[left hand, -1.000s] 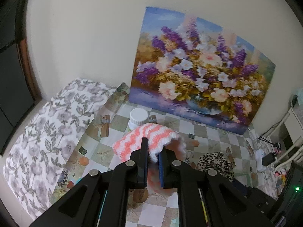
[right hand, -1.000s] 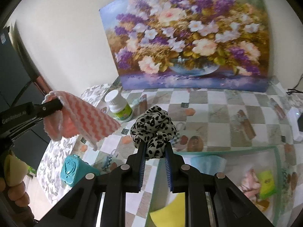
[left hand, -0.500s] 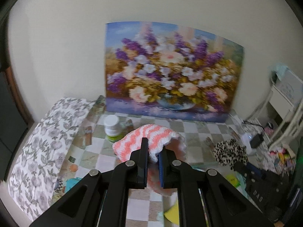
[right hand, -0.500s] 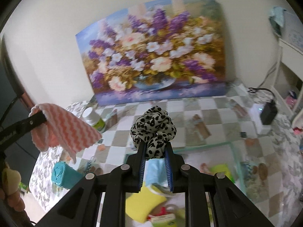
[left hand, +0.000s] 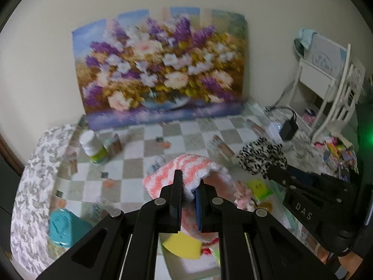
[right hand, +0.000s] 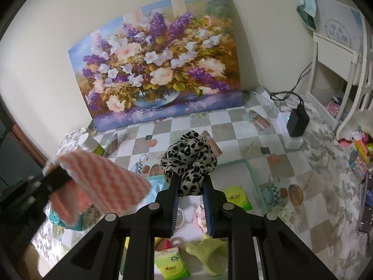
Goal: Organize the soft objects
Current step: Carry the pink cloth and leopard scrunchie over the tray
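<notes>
My left gripper is shut on a pink-and-white zigzag cloth and holds it in the air over the left part of a clear bin. The cloth also shows in the right wrist view. My right gripper is shut on a leopard-print scrunchie, held above the bin; it also shows in the left wrist view. The bin holds a yellow sponge, green tissue packs, a pale green glove and a pink soft thing.
A white bottle with a green label and a teal box stand on the checkered table, left of the bin. A flower painting leans on the wall. A charger on a white block and a white shelf are at right.
Both grippers moved right and forward over the bin, each still holding its item. The cloth now hangs closer to the scrunchie. The left view is blurred by motion.
</notes>
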`<state>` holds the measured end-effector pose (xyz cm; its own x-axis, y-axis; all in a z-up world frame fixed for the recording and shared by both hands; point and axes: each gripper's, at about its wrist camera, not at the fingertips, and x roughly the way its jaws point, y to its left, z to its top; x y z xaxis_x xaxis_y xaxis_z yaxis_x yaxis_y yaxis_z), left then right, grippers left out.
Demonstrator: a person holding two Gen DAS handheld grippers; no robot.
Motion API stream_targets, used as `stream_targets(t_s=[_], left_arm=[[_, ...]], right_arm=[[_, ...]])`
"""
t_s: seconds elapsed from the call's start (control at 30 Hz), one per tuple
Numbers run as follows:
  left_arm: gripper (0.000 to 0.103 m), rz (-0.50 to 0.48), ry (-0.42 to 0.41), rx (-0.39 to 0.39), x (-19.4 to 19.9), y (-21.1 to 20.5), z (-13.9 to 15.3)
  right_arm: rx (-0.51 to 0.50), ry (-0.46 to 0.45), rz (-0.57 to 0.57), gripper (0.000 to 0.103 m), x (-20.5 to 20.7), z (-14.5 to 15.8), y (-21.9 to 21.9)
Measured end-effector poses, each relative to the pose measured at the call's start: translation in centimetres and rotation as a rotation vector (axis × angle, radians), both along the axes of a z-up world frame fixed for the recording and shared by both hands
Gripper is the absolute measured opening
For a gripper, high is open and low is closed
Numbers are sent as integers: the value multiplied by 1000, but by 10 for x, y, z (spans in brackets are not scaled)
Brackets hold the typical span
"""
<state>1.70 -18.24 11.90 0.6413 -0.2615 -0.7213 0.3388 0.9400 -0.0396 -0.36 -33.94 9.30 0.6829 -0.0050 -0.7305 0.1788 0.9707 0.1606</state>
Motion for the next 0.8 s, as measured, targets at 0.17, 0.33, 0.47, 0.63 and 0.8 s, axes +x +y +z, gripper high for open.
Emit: stream_targets(t_s=[0.17, 0.33, 0.47, 0.63, 0.8], left_arm=[[9, -23, 68, 12, -2, -13, -25], [9, -36, 115, 50, 1, -22, -51], [9, -34, 180, 44, 9, -22, -72], [9, -21, 253, 59, 17, -22, -97], [10, -16, 303, 82, 21, -21, -114]], right_arm=[[4, 69, 2, 21, -5, -21, -1], [19, 150, 11, 21, -3, -50, 0], [30, 207, 19, 21, 1, -70, 2], [37, 278, 32, 21, 8, -94, 4], [48, 323, 40, 21, 11, -110, 6]])
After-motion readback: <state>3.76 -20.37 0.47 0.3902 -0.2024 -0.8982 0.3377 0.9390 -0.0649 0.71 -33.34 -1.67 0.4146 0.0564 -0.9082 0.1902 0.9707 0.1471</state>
